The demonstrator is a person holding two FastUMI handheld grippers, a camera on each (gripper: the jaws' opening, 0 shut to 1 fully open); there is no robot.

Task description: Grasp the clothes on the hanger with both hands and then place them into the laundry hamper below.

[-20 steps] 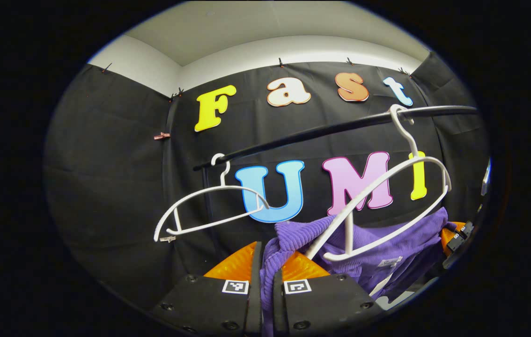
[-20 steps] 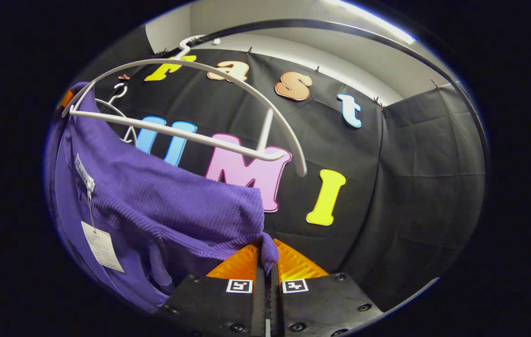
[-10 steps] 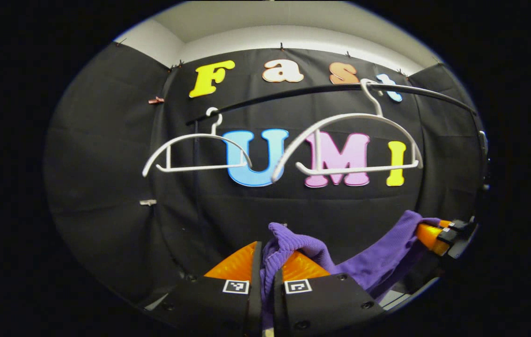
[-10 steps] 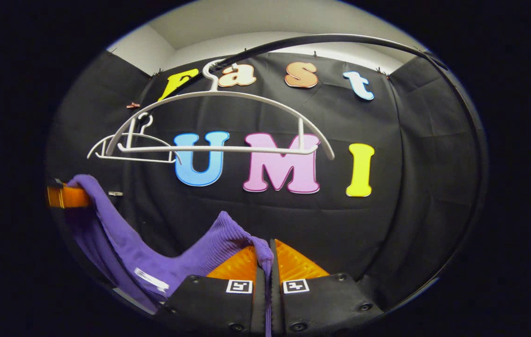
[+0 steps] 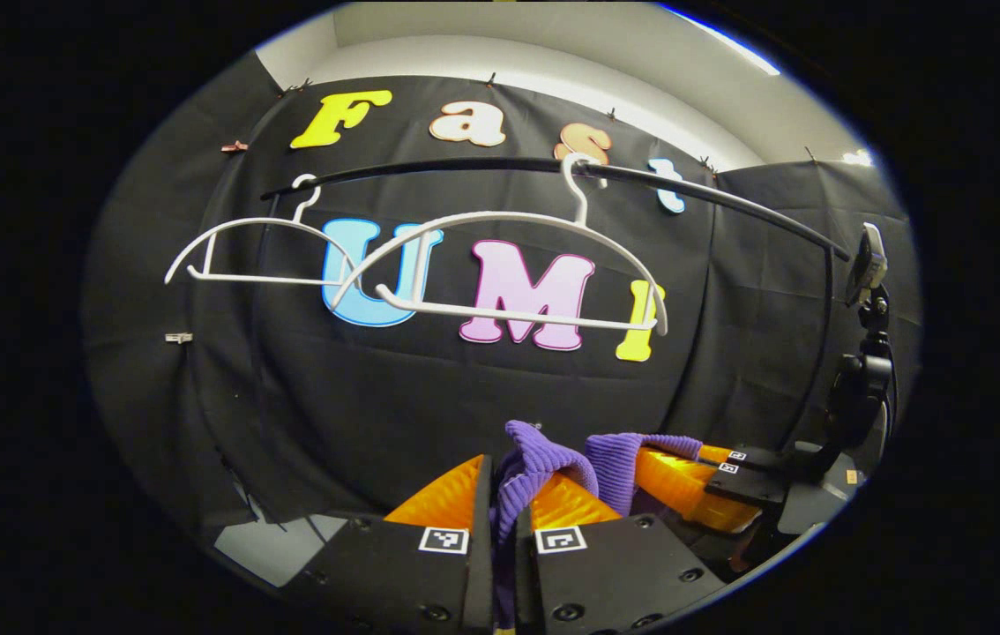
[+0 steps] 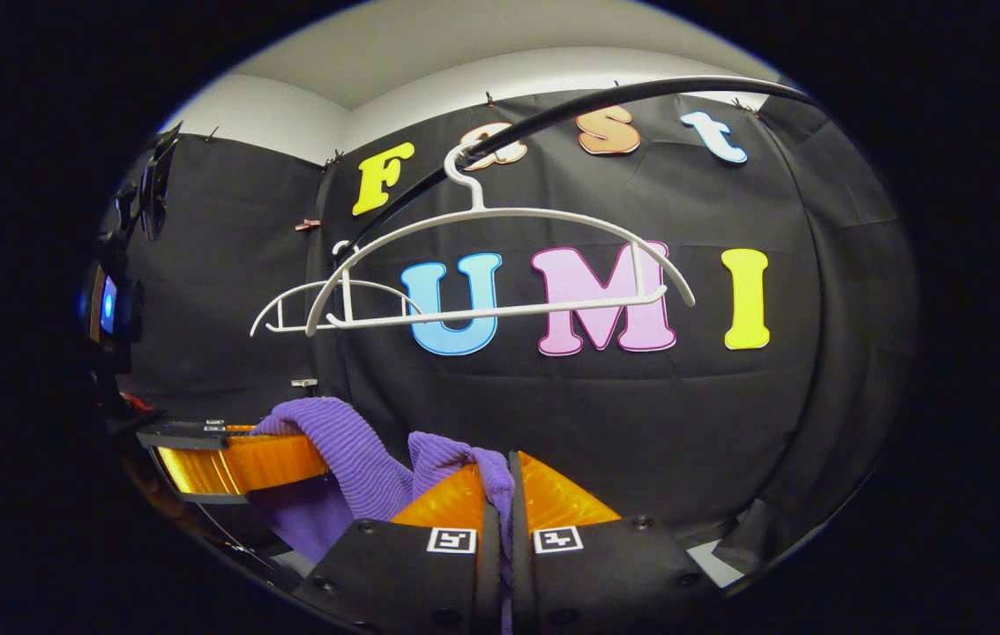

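Purple ribbed clothes [image 5: 544, 454] are clamped in both tools, left tool [image 5: 503, 494] and right tool [image 6: 500, 494], below the bare white hanger [image 6: 500, 265] on the rail. The hamper cannot be seen; both grips are best kept closed and lowered together until the cloth is inside.

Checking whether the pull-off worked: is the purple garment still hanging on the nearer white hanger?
No: the nearer white hanger hangs bare on the rail, and the purple garment is below it.

Purple ribbed garment [image 5: 544, 454] bunched below bare white hanger [image 5: 500, 265]
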